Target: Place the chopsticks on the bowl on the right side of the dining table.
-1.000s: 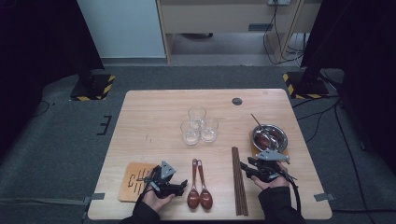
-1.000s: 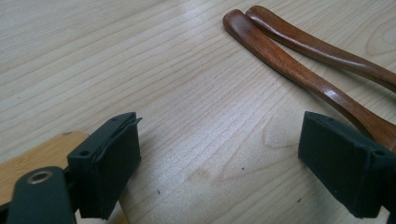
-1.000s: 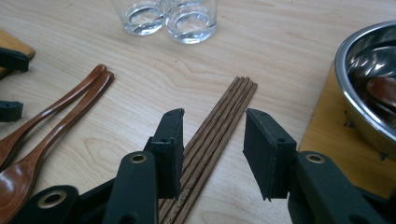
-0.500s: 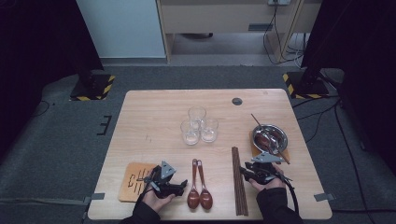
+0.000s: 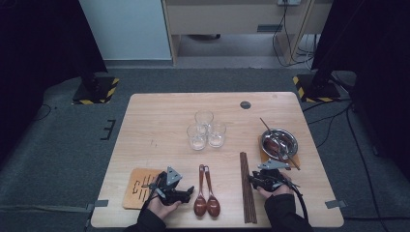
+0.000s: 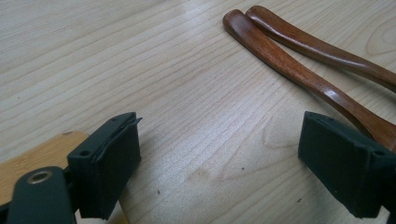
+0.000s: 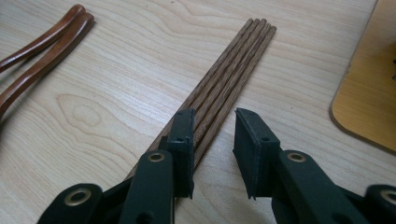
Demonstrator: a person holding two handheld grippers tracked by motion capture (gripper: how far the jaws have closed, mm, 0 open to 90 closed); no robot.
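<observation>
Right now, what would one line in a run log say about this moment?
right gripper: jaws just closing around chopsticks, not gripping | left gripper: open over table beside spoons

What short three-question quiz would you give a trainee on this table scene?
1. True or false: the right claw is over the chopsticks.
2. How many glasses stand mid-table?
3. The two wooden spoons lie: A) in the metal bowl, B) between the hands, C) on the floor.

Key: 1 true, its jaws have just been closing, with some sticks between them, not yet gripped. 2 three. 3 B.
</observation>
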